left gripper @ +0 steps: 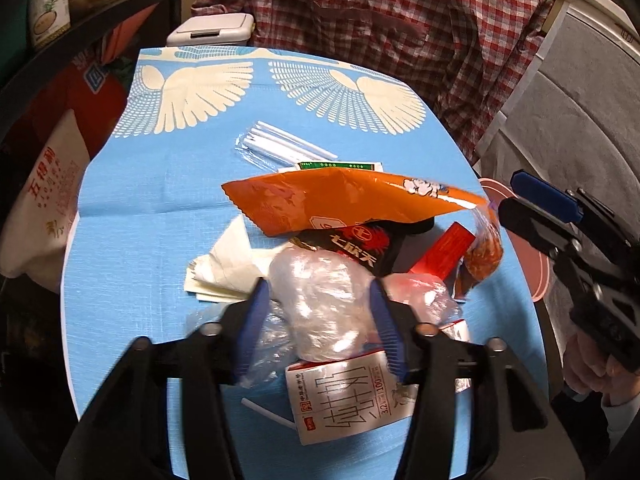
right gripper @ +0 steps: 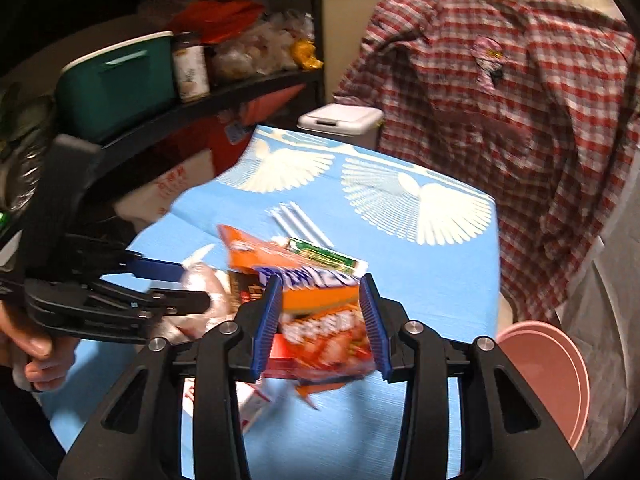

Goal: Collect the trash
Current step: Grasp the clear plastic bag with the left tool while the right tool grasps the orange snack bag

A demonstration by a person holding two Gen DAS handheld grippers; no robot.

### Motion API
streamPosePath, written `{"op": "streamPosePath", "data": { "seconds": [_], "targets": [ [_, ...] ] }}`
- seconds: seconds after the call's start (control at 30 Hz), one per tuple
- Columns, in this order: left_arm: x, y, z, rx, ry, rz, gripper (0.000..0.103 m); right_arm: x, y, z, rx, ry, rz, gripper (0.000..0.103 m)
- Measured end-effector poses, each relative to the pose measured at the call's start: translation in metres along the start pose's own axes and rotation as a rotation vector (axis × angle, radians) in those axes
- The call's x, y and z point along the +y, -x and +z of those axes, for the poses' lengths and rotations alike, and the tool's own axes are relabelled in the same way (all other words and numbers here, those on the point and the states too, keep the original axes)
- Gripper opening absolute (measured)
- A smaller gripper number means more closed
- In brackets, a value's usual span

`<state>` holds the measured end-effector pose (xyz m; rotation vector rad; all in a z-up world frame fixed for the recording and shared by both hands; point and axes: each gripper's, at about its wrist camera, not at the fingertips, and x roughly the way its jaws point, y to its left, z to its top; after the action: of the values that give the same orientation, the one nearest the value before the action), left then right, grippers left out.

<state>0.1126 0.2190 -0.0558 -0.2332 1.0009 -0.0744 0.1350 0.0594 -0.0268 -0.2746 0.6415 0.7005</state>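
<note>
Pick-up step, trash heaped mid-worktop (left gripper: 168, 184). Left hand-held gripper (left gripper: 320, 324) straddles crumpled clear plastic (left gripper: 320, 300); right hand-held gripper (right gripper: 322, 322) straddles orange snack bag (right gripper: 320, 320). Cannot tell if pads press. Next: clamp, lift toward pink bin (right gripper: 548, 376) off the right edge.

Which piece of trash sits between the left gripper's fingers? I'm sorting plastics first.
The crumpled clear plastic wrap, between the left gripper fingers. Unlike the orange snack bag and white milk carton, it is transparent and balled up.
</note>
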Motion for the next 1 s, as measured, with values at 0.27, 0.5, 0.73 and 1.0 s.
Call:
{"op": "streamPosePath", "data": {
  "seconds": [0.27,0.5,0.73,1.0],
  "targets": [
    [0.001,0.003,-0.003,-0.004,-0.008,0.014,0.029,0.01,-0.019,-0.005,0.063,0.088,-0.084,0.03],
    [0.009,0.02,0.001,-0.044,0.017,0.01,0.027,-0.013,0.0,0.002,0.002,-0.001,-0.099,0.0],
    [0.013,0.041,0.004,-0.098,0.049,0.019,0.027,-0.026,0.025,0.005,-0.064,-0.057,-0.122,0.0],
    [0.01,0.063,0.005,-0.157,0.064,0.031,0.027,-0.033,0.052,0.009,-0.123,-0.091,-0.141,0.0]
  ]
}}
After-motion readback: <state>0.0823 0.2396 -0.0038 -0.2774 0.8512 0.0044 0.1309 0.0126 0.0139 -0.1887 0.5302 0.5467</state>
